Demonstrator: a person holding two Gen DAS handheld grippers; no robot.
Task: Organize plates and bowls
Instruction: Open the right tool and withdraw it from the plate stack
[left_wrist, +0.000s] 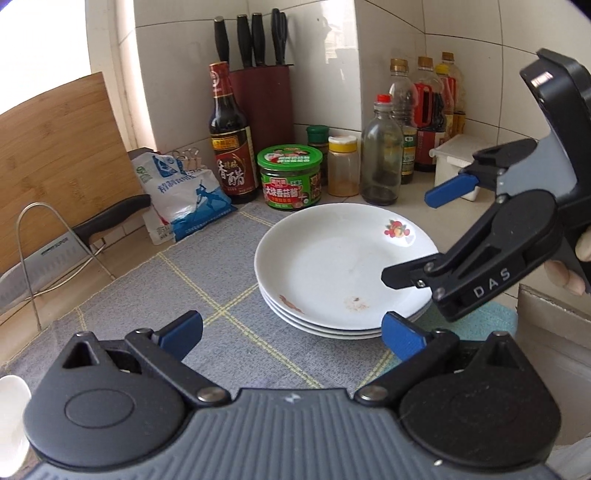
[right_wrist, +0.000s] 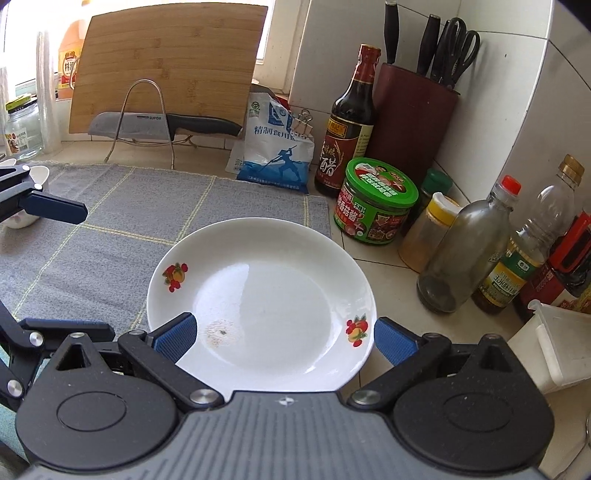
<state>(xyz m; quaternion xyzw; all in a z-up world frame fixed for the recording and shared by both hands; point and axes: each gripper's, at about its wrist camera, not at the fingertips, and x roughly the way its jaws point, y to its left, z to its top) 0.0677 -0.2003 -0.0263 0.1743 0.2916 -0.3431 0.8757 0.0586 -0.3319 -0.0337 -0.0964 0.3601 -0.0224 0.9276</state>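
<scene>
White-tiled kitchen corner, with a grey checked mat (left_wrist: 147, 306) laid on the counter and most of the task playing out on it. At nine o'clock in the left wrist view a bamboo cutting board (left_wrist: 62, 147) leans on the wall with a cleaver (left_wrist: 44, 258) propped in a wire rack; at the lower left edge a sliver of a white bowl (left_wrist: 13, 413) is cut off, so how many bowls sit there cannot be told. The left gripper (left_wrist: 291, 330) hangs over the mat at six o'clock, its blue pads spread wide and holding nothing. At centre sits the stack of plates (left_wrist: 332, 266), three by the rims that show, probably no more, the top one smeared with food residue. Behind it, from eleven to one o'clock, stand a vinegar bottle (left_wrist: 231, 140), a green-lidded jar (left_wrist: 290, 177) and a row of oil bottles (left_wrist: 424, 110). At three o'clock the right gripper (left_wrist: 417, 236) reaches over the stack's edge, fingers apart, the near rim between them and neither visibly touching it. The risk: a pinch on the glossy rim alone could slip, or lift only the top plate and drag the others towards the jar just beside them. The far side of the stack's base is hidden.
</scene>
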